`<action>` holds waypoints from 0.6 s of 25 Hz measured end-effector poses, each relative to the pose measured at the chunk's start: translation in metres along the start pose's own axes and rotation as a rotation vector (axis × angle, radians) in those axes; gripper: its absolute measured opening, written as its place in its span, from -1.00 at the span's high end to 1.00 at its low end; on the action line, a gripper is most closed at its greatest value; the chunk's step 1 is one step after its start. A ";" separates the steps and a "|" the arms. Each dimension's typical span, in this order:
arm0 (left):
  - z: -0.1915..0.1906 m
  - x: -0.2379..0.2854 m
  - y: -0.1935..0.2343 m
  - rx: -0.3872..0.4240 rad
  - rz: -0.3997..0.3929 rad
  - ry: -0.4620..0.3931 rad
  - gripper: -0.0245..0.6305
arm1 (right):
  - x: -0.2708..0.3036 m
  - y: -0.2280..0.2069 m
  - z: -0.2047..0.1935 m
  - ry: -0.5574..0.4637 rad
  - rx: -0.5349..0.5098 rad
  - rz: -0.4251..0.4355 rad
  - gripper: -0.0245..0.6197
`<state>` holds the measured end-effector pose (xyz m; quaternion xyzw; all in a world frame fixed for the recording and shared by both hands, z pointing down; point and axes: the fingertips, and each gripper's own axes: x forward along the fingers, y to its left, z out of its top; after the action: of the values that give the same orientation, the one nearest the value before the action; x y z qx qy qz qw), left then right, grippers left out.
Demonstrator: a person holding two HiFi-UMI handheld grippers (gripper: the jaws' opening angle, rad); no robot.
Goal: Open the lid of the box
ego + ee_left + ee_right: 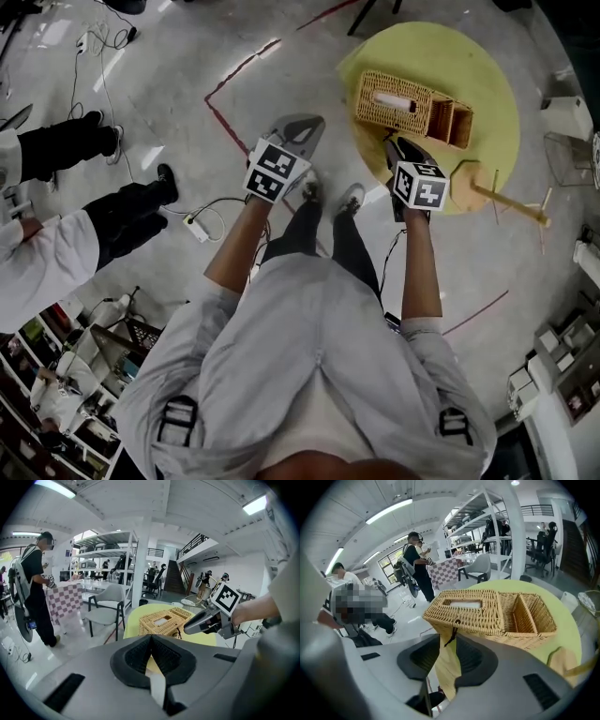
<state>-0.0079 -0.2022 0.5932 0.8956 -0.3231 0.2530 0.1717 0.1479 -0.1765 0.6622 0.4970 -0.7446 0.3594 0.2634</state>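
In the head view, a wicker box (405, 101) is seen on a yellow round table (473, 56), towards the table's near side; the right gripper (396, 145) is held with its jaw tips just at the near end of the box; the left gripper (298, 129) is held over the floor, off the table's edge and well apart from the box; a wooden stand (506, 195) is seen at the table's rim, to the right of the right gripper.

In the left gripper view, the jaws of the left gripper (151, 639) are seen closed together at their tips, with nothing clamped between them; the box (161, 622) is seen beyond them on the table, with the right gripper (188, 628) pointed at its near side; a grey chair (108, 607) stands beside the table, and a standing person (33, 588) is seen at the far left.

In the right gripper view, the jaws of the right gripper (445, 641) are seen parted, with the yellow table visible through the gap; a dark cord loop (452, 637) hanging from the front edge of the lid (464, 603) lies right at the jaw tips, not pinched by the pads; the lid is seen lying flat on the left part of the box, while two open compartments (529, 609) are seen on its right.
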 end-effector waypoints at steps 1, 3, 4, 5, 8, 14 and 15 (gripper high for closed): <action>-0.004 0.001 0.000 -0.003 0.000 0.009 0.84 | 0.005 -0.001 -0.001 0.006 0.021 0.003 0.52; -0.008 0.003 0.000 -0.004 -0.003 0.024 0.84 | 0.014 -0.003 -0.003 0.018 0.059 0.008 0.48; -0.010 0.003 0.000 -0.003 -0.004 0.029 0.84 | 0.018 -0.005 -0.004 0.020 0.075 0.006 0.47; -0.011 0.004 0.000 -0.002 -0.006 0.033 0.84 | 0.021 -0.006 -0.004 0.020 0.088 0.000 0.46; -0.014 0.005 -0.001 -0.001 -0.012 0.041 0.84 | 0.029 -0.011 -0.004 0.021 0.104 -0.020 0.46; -0.021 0.008 -0.002 0.004 -0.028 0.056 0.84 | 0.034 -0.014 -0.008 0.028 0.097 -0.047 0.76; -0.021 0.008 -0.002 0.005 -0.031 0.057 0.84 | 0.034 -0.014 -0.008 0.029 0.096 -0.048 0.78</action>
<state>-0.0085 -0.1947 0.6145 0.8935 -0.3033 0.2765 0.1823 0.1484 -0.1921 0.6959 0.5217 -0.7104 0.3953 0.2587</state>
